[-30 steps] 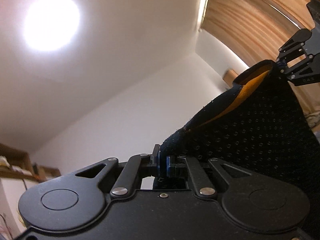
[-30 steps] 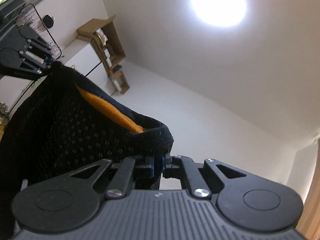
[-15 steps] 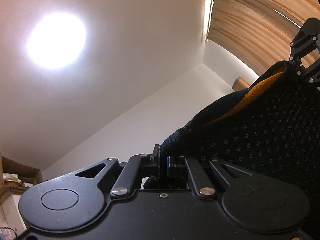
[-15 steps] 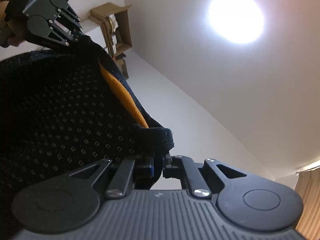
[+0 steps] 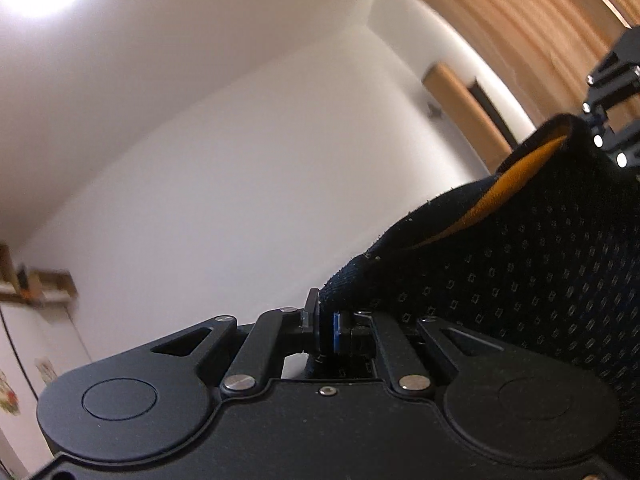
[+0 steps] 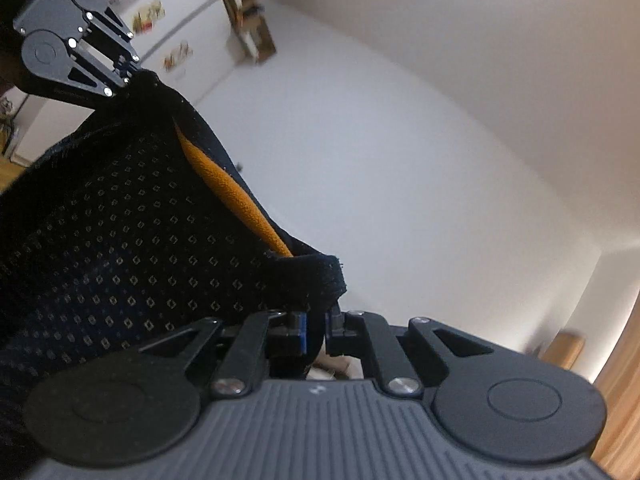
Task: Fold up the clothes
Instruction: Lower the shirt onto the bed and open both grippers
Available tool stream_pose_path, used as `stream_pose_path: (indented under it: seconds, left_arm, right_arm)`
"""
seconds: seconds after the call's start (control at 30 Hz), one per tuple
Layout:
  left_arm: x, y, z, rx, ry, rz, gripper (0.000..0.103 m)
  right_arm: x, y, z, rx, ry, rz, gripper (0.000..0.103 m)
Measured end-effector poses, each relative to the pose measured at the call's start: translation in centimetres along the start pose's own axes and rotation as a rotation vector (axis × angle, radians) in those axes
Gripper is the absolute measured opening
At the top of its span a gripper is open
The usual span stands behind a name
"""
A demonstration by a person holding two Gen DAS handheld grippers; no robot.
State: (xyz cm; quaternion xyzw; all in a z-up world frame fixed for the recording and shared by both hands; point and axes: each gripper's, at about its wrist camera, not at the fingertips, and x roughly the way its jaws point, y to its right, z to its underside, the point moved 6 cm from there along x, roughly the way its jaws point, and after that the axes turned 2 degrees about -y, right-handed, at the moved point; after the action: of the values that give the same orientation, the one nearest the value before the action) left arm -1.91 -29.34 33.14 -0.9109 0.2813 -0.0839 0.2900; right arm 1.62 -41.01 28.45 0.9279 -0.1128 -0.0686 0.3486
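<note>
White ceiling and walls fill both wrist views, with a wooden shelf (image 6: 248,8) high on the wall beyond the garment. The dark dotted garment with orange lining (image 5: 520,264) hangs in the air, its top edge spanning left gripper (image 5: 326,330) and right gripper (image 6: 316,330), each with jaws nearly closed, pinching a corner. Risk: the thin hem bite may slip under fabric weight, dropping one corner and skewing the fold.

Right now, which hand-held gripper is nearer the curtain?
Right. The right hand-held gripper holds the garment at its curtain end; the left hand-held gripper holds the opposite end, farther off.
</note>
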Motion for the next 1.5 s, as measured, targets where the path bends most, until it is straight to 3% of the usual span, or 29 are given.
stream_pose_path:
  seconds: [0.27, 0.47, 0.6, 0.67, 0.77, 0.83, 0.93, 1.13, 1.37, 1.5]
  left_arm:
    - [14.5, 6.4, 10.2, -0.038, -0.237, 0.096, 0.006]
    - [20.4, 11.4, 20.0, -0.121, -0.426, 0.148, 0.006]
    - [20.5, 10.2, 24.8, -0.161, -0.522, 0.176, 0.010]
    - [20.1, 10.3, 27.7, -0.182, -0.552, 0.184, 0.019]
    - [18.8, 10.3, 30.7, -0.206, -0.563, 0.190, 0.044]
    - [18.0, 10.2, 31.4, -0.238, -0.563, 0.189, 0.066]
    - [15.8, 9.1, 31.8, -0.290, -0.549, 0.187, 0.069]
    - [10.5, 7.7, 32.4, -0.420, -0.531, 0.173, 0.076]
    - [2.2, 9.1, 35.7, -0.621, -0.590, 0.211, 0.076]
    - [-1.4, 10.1, 37.1, -0.674, -0.617, 0.211, 0.076]
  right_arm:
    - [14.7, -6.8, 12.0, 0.180, -0.219, -0.085, 0.008]
    - [21.6, -13.0, 20.7, 0.267, -0.360, -0.128, 0.011]
    - [18.3, -13.3, 26.4, 0.354, -0.445, -0.146, 0.021]
    - [17.3, -13.8, 27.2, 0.393, -0.470, -0.160, 0.040]
    - [15.3, -13.3, 28.0, 0.431, -0.486, -0.188, 0.054]
    - [14.9, -12.9, 28.1, 0.464, -0.488, -0.198, 0.064]
    - [12.6, -13.2, 29.6, 0.529, -0.492, -0.205, 0.068]
    - [6.3, -12.5, 28.5, 0.673, -0.459, -0.198, 0.071]
    - [-2.6, -15.2, 28.1, 0.914, -0.434, -0.219, 0.072]
    - [-6.6, -17.0, 27.8, 0.974, -0.415, -0.227, 0.072]
